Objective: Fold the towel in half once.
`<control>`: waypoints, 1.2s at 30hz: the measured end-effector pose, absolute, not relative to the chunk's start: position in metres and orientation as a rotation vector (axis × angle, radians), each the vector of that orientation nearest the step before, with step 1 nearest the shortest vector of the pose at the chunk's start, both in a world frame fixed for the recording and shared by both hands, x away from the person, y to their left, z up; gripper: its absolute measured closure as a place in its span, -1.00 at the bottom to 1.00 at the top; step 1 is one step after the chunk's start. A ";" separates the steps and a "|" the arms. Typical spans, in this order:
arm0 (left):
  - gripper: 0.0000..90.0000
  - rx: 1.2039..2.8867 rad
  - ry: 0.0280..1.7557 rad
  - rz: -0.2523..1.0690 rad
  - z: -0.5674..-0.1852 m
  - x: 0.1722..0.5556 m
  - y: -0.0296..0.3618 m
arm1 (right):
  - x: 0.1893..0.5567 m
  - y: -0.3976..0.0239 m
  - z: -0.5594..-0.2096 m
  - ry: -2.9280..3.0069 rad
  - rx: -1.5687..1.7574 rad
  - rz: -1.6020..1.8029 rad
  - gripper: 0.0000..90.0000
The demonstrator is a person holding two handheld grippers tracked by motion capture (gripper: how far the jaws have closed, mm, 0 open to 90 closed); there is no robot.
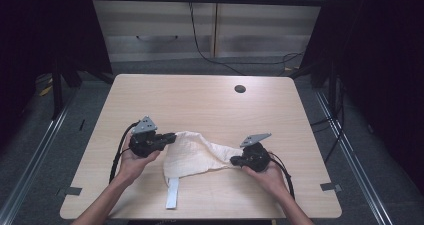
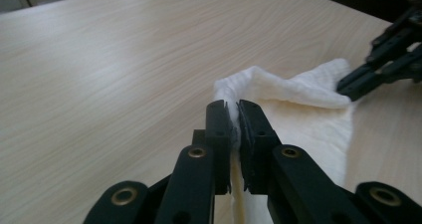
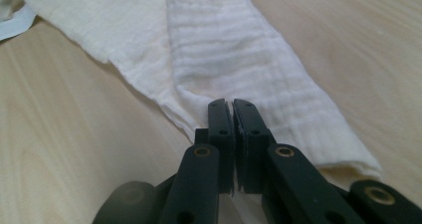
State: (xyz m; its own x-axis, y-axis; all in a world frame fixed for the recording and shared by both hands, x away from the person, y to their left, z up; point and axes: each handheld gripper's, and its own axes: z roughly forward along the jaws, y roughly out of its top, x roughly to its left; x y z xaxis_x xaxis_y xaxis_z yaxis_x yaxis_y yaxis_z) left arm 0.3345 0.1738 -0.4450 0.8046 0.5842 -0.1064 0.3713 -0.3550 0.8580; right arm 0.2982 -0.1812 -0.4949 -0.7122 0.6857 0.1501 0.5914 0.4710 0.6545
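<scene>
A white, loosely woven cloth (image 1: 192, 155) lies bunched on the wooden table (image 1: 200, 100), stretched between my two grippers. My left gripper (image 1: 172, 137) is shut on the cloth's left upper edge, and the fabric (image 2: 298, 99) is pinched between its jaws (image 2: 235, 109). My right gripper (image 1: 234, 160) is shut on the cloth's narrow right end; a folded band of cloth (image 3: 224, 45) runs away from its closed jaws (image 3: 231, 107). The right gripper (image 2: 348, 87) also shows far off in the left gripper view, clamped on the cloth's corner. A white strap (image 1: 172, 192) hangs from the cloth toward the front edge.
A round cable hole (image 1: 240, 89) sits at the table's far right. Bare wood stretches behind the cloth and to both sides. Cables trail from each gripper along the person's hands. Dark floor, metal rails and a cabinet surround the table.
</scene>
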 end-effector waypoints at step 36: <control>0.87 2.262 0.572 0.198 -0.498 0.271 0.174 | 0.296 -0.197 -0.496 2.503 1.153 1.065 0.93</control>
